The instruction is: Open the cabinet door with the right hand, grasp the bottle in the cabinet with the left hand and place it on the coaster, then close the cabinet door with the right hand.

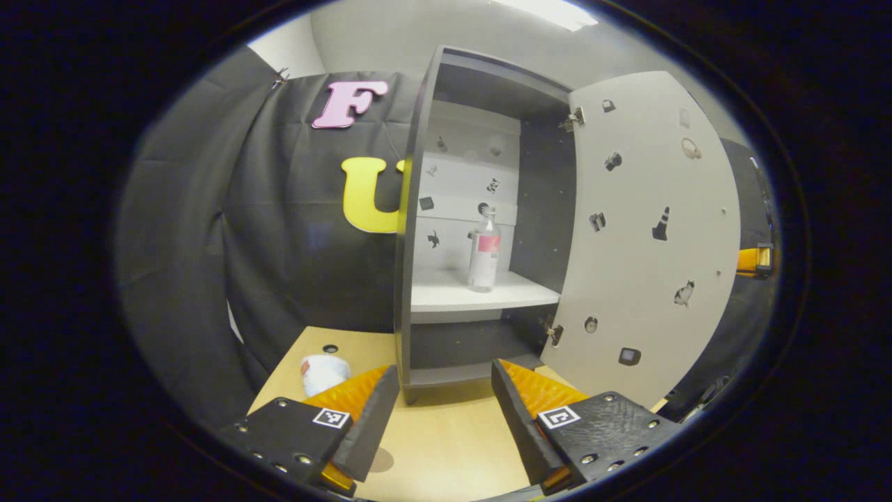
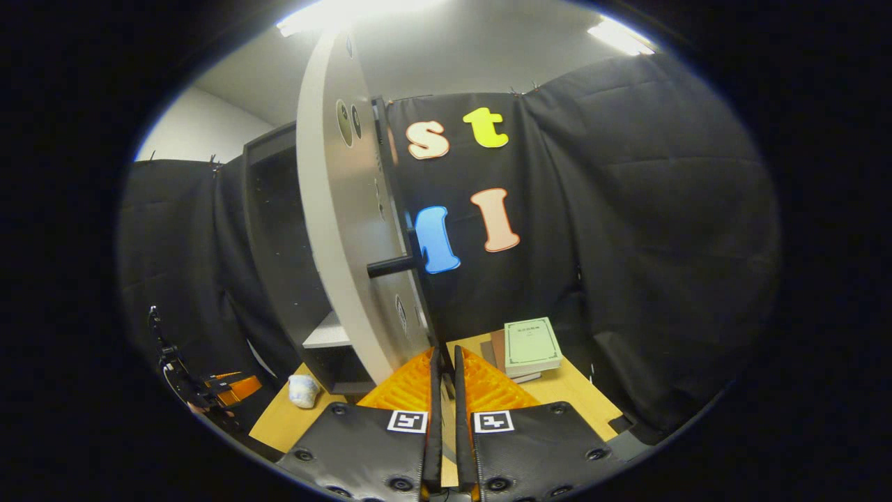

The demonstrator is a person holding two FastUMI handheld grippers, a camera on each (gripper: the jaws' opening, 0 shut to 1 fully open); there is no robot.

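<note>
The door stands open. The left gripper, fingers spread, should go straight to the bottle and pinch its body. The right gripper is pressed together, empty.

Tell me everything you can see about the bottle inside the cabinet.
The bottle looks like clear glass or plastic, with a narrow neck, a small cap and a pink-and-white label around its upper body. It stands upright on the white shelf of the cabinet, toward the back. The door is open. Nothing grips it; the left gripper is open, short of the cabinet.
</note>
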